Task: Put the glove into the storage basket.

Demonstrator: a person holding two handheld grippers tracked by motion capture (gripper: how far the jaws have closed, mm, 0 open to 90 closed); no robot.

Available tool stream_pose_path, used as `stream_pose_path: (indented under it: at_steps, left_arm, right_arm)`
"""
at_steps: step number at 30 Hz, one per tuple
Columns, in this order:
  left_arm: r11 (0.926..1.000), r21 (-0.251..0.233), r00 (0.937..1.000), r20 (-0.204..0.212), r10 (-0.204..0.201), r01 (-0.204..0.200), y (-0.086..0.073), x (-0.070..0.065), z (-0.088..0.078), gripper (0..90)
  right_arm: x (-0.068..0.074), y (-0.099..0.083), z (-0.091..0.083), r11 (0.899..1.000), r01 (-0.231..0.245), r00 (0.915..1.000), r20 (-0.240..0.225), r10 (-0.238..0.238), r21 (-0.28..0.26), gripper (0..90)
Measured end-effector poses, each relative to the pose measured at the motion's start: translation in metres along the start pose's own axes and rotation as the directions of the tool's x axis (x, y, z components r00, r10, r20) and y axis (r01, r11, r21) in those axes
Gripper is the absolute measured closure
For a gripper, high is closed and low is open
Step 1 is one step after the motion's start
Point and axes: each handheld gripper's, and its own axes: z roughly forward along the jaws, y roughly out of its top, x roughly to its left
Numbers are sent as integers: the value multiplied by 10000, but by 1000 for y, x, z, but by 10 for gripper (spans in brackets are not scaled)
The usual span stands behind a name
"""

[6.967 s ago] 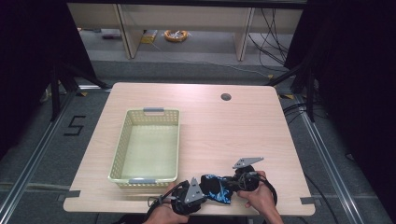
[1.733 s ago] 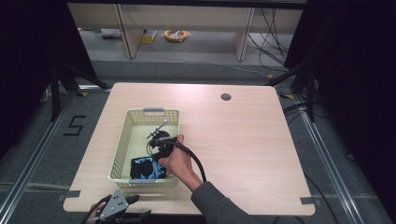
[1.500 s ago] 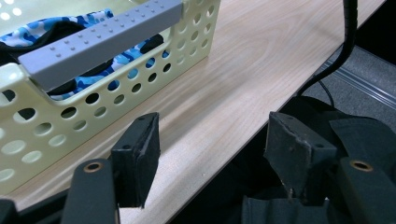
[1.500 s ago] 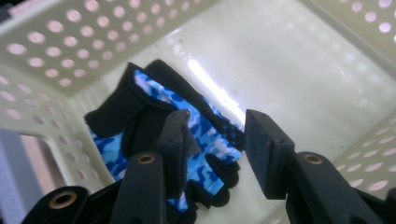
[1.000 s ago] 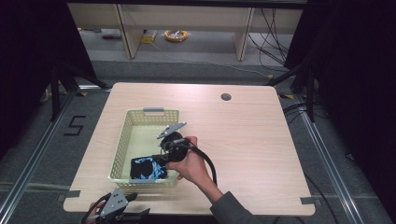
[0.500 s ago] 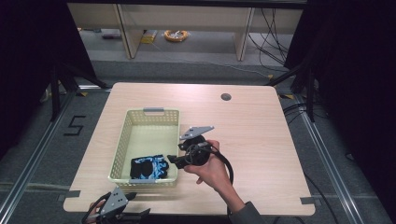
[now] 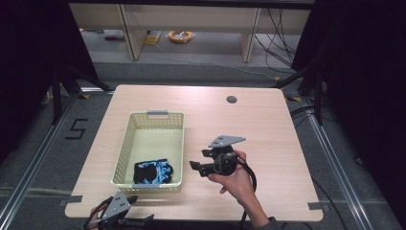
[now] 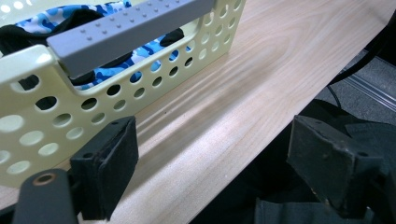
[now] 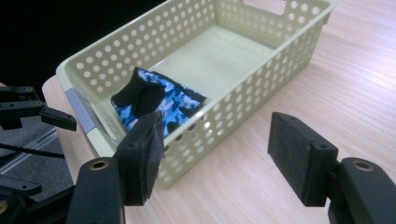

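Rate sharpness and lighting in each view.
High view: table evenly lit, surroundings dark, slightly soft. Left gripper view: basket wall and pads blurred up close, soft shadow bands on the wood. Right gripper view: glove sharp, near pads soft.

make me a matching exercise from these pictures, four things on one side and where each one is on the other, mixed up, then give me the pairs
Things:
1. glove
2. basket
3. right tongs
4. left tongs

Places:
A. at the table's near edge, below the basket's near end
B. on the table's left half
C. over bare table, right of the basket
D. in the near end of the basket

Pairs: 1-D, 2-B, 3-C, 4-A
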Motion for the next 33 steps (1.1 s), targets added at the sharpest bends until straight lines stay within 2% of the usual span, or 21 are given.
stream_pose_path:
  at_steps: [2, 3, 5, 6, 7, 9, 10, 13, 14, 17, 19, 20, 21, 22, 24, 26, 27, 28, 30, 31, 33]
  left_arm:
    - [9998, -167, 9999, -18, -120, 120, 0, -1, 1, 158]
    - [9998, -164, 9999, -18, -113, 112, 0, -1, 1, 158]
    - [9999, -112, 10000, -72, -68, 67, 0, -1, 2, 158]
    - [9999, 64, 9999, -78, -93, 93, -1, 0, 1, 158]
    - [9994, -111, 9994, -90, -340, 339, -1, -1, 2, 158]
    - [9998, -124, 9997, -186, -179, 177, 0, 0, 1, 158]
    - [9992, -223, 9993, -161, -326, 323, 0, -1, 1, 159]
    - [9997, -225, 9997, -194, -117, 112, 0, -1, 0, 160]
    - [9996, -252, 9997, -187, -165, 160, 0, -1, 0, 160]
    - [9996, -249, 9997, -204, -135, 130, -1, 0, -1, 161]
    - [9987, -305, 9990, -185, -408, 402, -2, -1, -1, 161]
    - [9997, -206, 9997, -199, -165, 160, -1, 1, -2, 161]
    - [9994, -271, 9995, -219, -218, 212, -1, 0, -1, 161]
    - [9989, -263, 9991, -185, -392, 387, -2, -1, -1, 161]
    - [9997, -214, 9997, -226, -79, 74, -1, 0, -2, 161]
    - [9999, -143, 9997, -260, -22, 18, -2, 1, -3, 160]
    - [9993, -183, 9992, -235, -319, 314, -3, 0, -2, 160]
    - [9998, -174, 9995, -293, -123, 118, -2, 1, -2, 159]
    - [9998, -164, 9994, -305, -134, 129, -2, 1, -3, 159]
    - [9991, -285, 9989, -354, -323, 313, -3, -1, -2, 159]
    - [9999, -118, 9997, -225, -64, 61, -2, 1, -3, 159]
  right_arm:
    - [-4, -3, -3, 9998, 128, 9998, 151, -125, -157, 364]
    - [-4, -6, -5, 9999, -85, 9998, 152, 86, -58, 361]
    - [-7, -10, -5, 9995, 266, 9987, 428, -273, 166, 341]
    - [-8, -13, -6, 9990, 436, 9983, 374, -441, 131, 345]
    - [-8, -13, -6, 9990, 436, 9983, 374, -441, 131, 345]
    - [-9, -16, -8, 9996, 227, 9995, 201, -230, 143, 345]
    - [-10, -17, -9, 9995, 289, 9994, 202, -290, 92, 345]
    - [-11, -22, -9, 9998, 119, 9996, 239, -122, 143, 345]
    - [-14, -22, -9, 9983, 568, 9981, 216, -570, 136, 345]
    - [-12, -28, -13, 9998, 78, 9992, 402, -86, 189, 340]
    - [-15, -31, -13, 9999, 23, 9998, 213, -26, 161, 337]
    - [-15, -33, -14, 9998, -101, 9997, 231, 97, 194, 337]
    - [-18, -34, -14, 9997, 200, 9992, 345, -205, 149, 336]
    - [-18, -36, -15, 9998, 67, 9991, 411, -75, 190, 336]
    - [-19, -40, -16, 9999, -75, 9987, 512, 68, 122, 335]
    - [-19, -43, -18, 9995, -227, 9988, 435, 217, 230, 334]
    - [-19, -45, -17, 9996, -264, 9989, 383, 259, 134, 334]
    - [-20, -46, -19, 9991, -300, 9986, 440, 288, 289, 334]
    - [-21, -50, -19, 9998, -149, 9985, 524, 142, 141, 333]
    - [-21, -51, -20, 9994, -176, 9988, 454, 163, 291, 332]
    - [-21, -54, -20, 9995, -211, 9989, 417, 200, 255, 331]
